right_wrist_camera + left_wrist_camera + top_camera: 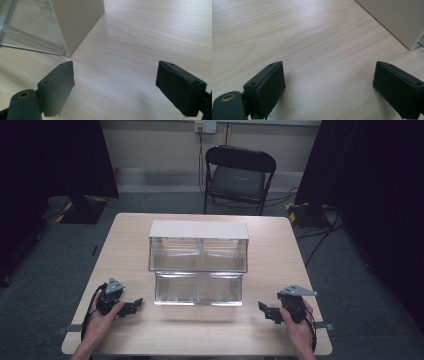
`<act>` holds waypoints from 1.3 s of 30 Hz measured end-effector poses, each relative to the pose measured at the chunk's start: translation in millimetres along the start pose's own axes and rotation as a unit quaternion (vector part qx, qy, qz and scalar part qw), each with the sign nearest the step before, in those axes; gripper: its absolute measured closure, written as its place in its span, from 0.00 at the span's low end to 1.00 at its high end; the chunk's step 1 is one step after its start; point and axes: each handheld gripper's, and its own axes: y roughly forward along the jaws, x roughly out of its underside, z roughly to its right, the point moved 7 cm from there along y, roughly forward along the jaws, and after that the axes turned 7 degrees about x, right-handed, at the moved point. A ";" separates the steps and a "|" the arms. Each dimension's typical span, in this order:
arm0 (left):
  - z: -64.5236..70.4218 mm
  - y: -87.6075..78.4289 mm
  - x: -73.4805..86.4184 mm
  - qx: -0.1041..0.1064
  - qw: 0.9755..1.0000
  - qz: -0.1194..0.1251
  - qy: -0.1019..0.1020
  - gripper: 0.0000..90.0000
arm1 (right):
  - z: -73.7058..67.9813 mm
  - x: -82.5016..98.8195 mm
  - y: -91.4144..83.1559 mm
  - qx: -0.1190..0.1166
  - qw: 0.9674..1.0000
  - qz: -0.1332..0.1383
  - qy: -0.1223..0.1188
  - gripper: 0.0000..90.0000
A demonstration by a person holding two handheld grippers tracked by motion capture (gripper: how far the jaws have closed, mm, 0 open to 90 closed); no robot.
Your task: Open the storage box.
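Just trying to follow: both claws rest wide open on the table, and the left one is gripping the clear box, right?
Not quite. The left claw grips nothing; the left gripper view shows bare table between its open jaws. The clear box sits apart, untouched. The right claw is open too.

Two bare forearms and hands enter from the bottom edge of the high view, with no sleeves visible. The left hand (102, 319) and right hand (297, 322) each carry a black handheld tool. The left gripper (131, 306) and right gripper (266, 311) have matte black bodies, each topped by a grey three-cornered plate with small dark holes. A thin black cable trails from each toward the wrist. In the gripper views, each jaw is a black rectangular block with a soft-looking pad face and two small screw holes along its top edge. A brass-coloured ringed hole marks the lower left arm piece.
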 end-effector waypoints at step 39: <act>-0.1 0.3 -0.1 -0.002 1.000 -0.001 0.000 0.10 | -95.8 -32.4 15.4 -0.108 0.990 0.012 -0.084 0.15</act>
